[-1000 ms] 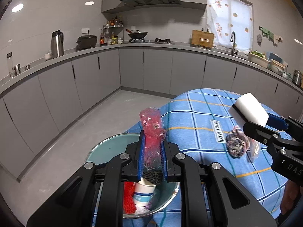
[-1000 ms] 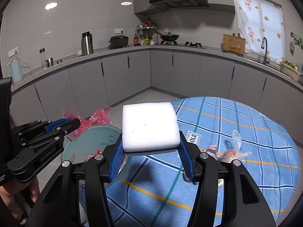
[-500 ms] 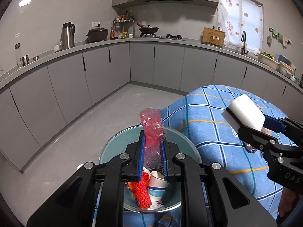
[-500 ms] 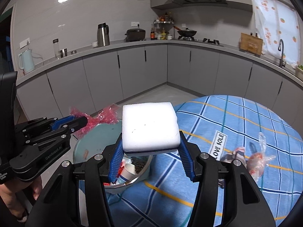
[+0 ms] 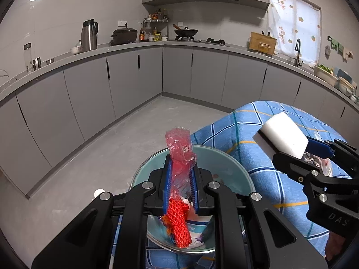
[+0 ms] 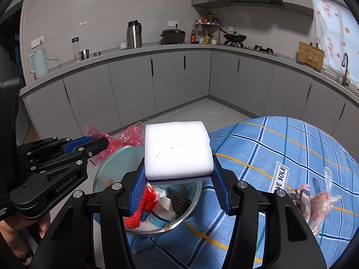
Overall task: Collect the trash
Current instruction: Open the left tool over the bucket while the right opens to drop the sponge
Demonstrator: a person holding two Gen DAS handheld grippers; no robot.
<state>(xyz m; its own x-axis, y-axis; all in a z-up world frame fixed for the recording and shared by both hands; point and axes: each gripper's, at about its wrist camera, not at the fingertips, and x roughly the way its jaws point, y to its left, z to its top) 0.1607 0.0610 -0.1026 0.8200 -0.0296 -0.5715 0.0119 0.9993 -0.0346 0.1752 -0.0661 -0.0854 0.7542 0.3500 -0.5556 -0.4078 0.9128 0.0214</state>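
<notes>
Covering blue checked table (image 6: pixel 280 148), cloth bore glass bowl (image 5: pixel 233 168) at edge as trash bin; white foam block (image 6: pixel 177 150) was clamped by right gripper (image 6: pixel 179 179) above it for dropping; red plastic wrapper (image 5: pixel 179 150) was pinched by left gripper (image 5: pixel 181 179); bagged scraps (image 6: pixel 318 199) were left on cloth

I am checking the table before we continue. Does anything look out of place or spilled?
Yes. Some crumpled plastic wrappers lie loose on the blue checked tablecloth, apart from the bowl that holds the other trash. Nothing looks spilled.

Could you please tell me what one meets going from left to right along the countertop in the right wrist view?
Pale kettle → clear jar → steel flask → black pot → wok → wooden board → tap.
</notes>
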